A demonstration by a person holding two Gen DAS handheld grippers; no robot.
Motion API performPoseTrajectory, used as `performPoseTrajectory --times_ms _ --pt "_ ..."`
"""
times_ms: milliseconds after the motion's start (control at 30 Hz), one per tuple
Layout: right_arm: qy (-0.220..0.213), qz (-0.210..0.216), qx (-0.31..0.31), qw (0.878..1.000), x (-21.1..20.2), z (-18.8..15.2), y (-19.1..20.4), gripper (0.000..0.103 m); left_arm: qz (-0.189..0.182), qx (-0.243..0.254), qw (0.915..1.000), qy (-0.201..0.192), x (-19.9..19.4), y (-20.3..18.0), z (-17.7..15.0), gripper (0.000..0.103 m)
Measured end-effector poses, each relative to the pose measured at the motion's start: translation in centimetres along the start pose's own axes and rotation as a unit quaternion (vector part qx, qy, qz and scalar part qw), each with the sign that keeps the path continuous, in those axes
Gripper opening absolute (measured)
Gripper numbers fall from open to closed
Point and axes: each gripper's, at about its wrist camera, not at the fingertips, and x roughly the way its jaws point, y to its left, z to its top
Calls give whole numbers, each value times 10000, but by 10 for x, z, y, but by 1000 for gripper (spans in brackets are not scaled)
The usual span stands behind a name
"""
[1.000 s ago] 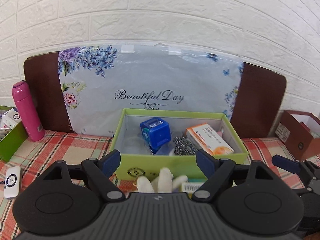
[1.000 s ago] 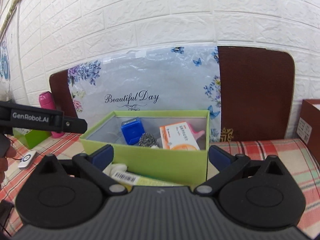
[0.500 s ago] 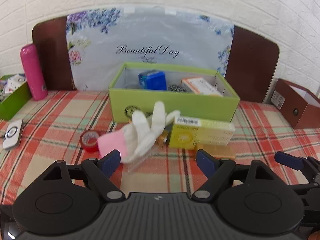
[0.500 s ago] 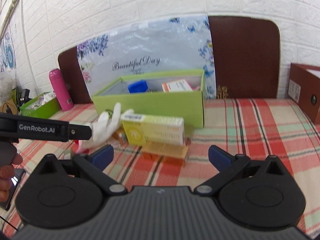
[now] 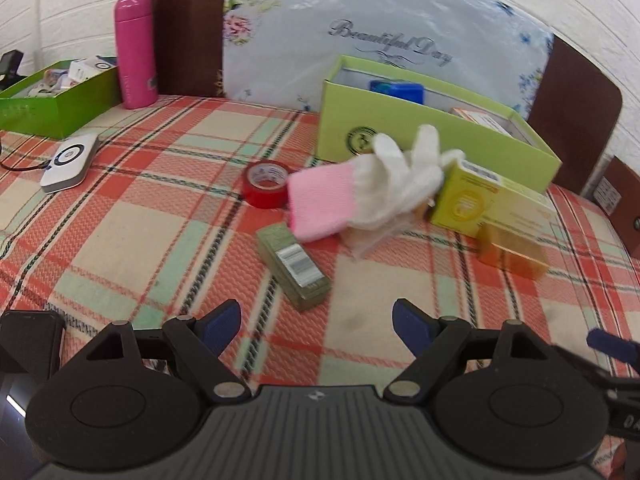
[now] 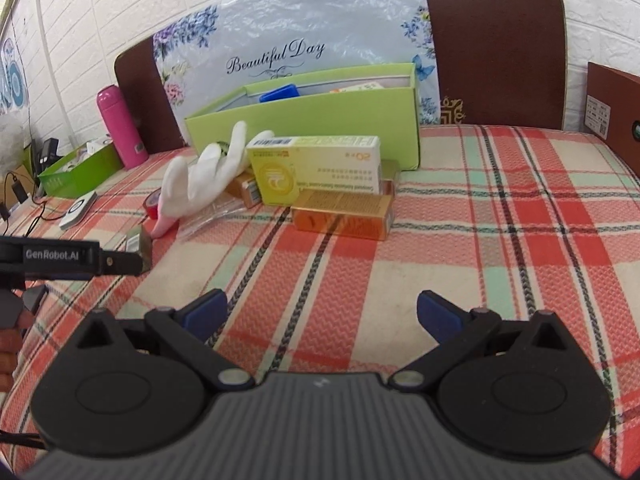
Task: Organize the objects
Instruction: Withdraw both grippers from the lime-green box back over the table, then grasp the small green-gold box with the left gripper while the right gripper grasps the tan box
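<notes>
Loose items lie on the plaid cloth before a light-green open box [image 5: 420,136] [image 6: 320,120] that holds a blue object and an orange-white carton. They are a white glove with a pink cuff [image 5: 360,192] [image 6: 200,176], a red tape roll [image 5: 266,184], a small olive box [image 5: 294,266], a yellow-white carton [image 5: 480,204] [image 6: 316,170] and a golden-orange box [image 5: 512,254] [image 6: 342,216]. My left gripper [image 5: 316,326] stands open just short of the olive box, nothing between its fingers. My right gripper [image 6: 320,314] is open over bare cloth, short of the golden box.
A pink bottle [image 5: 134,50] and a dark-green tray of small items [image 5: 52,96] stand at the back left, a white device with a cable [image 5: 70,162] in front of them. A floral bag leans on the brown headboard [image 6: 496,40]. A brown box [image 6: 612,100] sits far right.
Both grippers have come down and tilted toward the cloth. The loose items, earlier mostly hidden behind the grippers, now lie in full view in front of the green box. Both stay open.
</notes>
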Motion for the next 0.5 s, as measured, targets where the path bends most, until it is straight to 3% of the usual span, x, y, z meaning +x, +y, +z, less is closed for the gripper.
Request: performPoseTrajectory --times_ms 200,267,300,400,500 --pt "18 48 -108 9999 5 0 4 103 -116 -388 9992 -22 28 11 18 86" --pt "2 43 -152 9999 7 2 2 103 -136 -369 9992 96 39 12 22 68" --pt "-29 38 -196 9998 9 4 1 103 -277 -368 9988 173 43 14 22 40" --pt "-183 33 -459 9988 19 14 -6 100 -575 -296 9977 214 39 19 20 25" --pt "-228 44 -754 9969 39 30 -14 98 -839 -356 9954 291 30 25 13 24"
